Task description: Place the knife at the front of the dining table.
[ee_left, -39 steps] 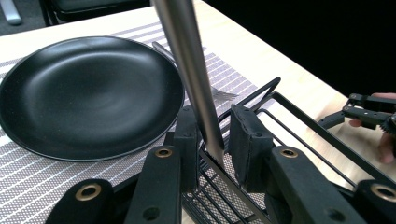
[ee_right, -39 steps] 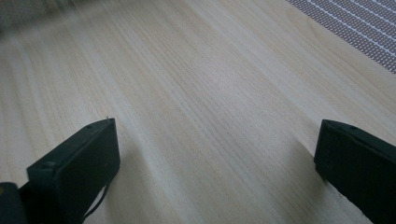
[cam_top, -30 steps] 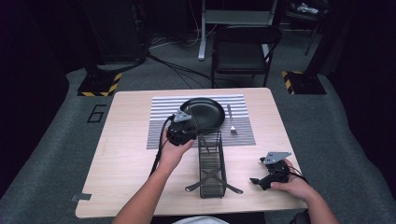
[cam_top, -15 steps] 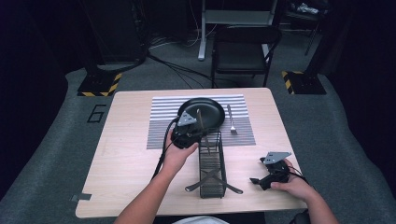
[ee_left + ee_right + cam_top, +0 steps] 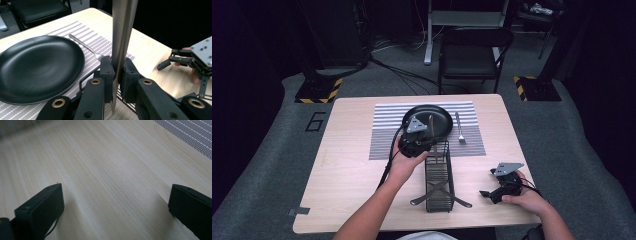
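My left gripper [image 5: 117,67] is shut on a silver knife [image 5: 121,37], which stands upright between the pads. From above, the left gripper [image 5: 430,145] hovers at the far end of a black wire rack [image 5: 438,177], beside the near rim of a black plate [image 5: 438,115]. A fork [image 5: 458,127] lies on the striped placemat [image 5: 384,135] right of the plate. My right gripper [image 5: 486,194] rests open on the table near its front right edge. Its jaws [image 5: 115,202] stand wide apart over bare wood with nothing between them.
Two silver pieces stick out crossed at the near end of the rack [image 5: 462,202]. The wooden table [image 5: 347,170] is bare wood on its left side. A black chair [image 5: 472,55] stands beyond the far edge. The other hand's gripper [image 5: 175,58] is in the left gripper view at the right.
The left gripper has shifted slightly to the right, toward the rack's far end, with the knife in its jaws. The right gripper has stayed where it was.
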Available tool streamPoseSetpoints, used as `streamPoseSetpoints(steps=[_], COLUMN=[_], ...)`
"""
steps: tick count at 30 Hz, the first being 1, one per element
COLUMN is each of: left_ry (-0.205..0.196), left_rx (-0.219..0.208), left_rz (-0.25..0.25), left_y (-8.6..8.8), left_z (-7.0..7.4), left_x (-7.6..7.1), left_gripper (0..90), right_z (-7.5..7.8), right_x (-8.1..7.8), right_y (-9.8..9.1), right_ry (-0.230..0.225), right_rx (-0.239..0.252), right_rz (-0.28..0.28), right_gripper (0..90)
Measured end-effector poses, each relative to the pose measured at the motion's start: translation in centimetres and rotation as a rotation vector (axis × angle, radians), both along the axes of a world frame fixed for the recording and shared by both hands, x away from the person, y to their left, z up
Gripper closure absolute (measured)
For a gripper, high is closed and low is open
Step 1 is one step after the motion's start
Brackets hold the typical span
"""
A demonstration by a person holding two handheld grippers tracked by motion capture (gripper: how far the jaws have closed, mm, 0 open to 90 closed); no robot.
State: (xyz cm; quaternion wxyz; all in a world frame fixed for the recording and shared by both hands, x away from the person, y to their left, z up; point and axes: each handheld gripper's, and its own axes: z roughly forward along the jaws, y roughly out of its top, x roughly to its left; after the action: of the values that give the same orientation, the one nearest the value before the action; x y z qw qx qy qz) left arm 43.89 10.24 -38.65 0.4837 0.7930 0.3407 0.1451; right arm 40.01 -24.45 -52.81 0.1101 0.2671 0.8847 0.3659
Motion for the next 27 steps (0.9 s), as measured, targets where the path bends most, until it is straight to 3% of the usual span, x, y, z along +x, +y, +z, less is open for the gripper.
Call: streamPoseSetpoints(steps=[15,27], left_ry=[-0.029,-0.058], left_rx=[0.022,0.016], left_rz=[-0.002,0.01], left_y=[0.5,1.4], left_z=[3.6,6.7], left_x=[-0.7,-1.1], left_gripper=[81.6,81.7], right_z=[0.0,0.0], right_x=[0.0,0.0], right_y=[0.0,0.0], right_ry=[-0.001,0.0], right_rx=[-0.003,-0.001], right_rz=[-0.001,-0.001], right_gripper=[0.0,0.0])
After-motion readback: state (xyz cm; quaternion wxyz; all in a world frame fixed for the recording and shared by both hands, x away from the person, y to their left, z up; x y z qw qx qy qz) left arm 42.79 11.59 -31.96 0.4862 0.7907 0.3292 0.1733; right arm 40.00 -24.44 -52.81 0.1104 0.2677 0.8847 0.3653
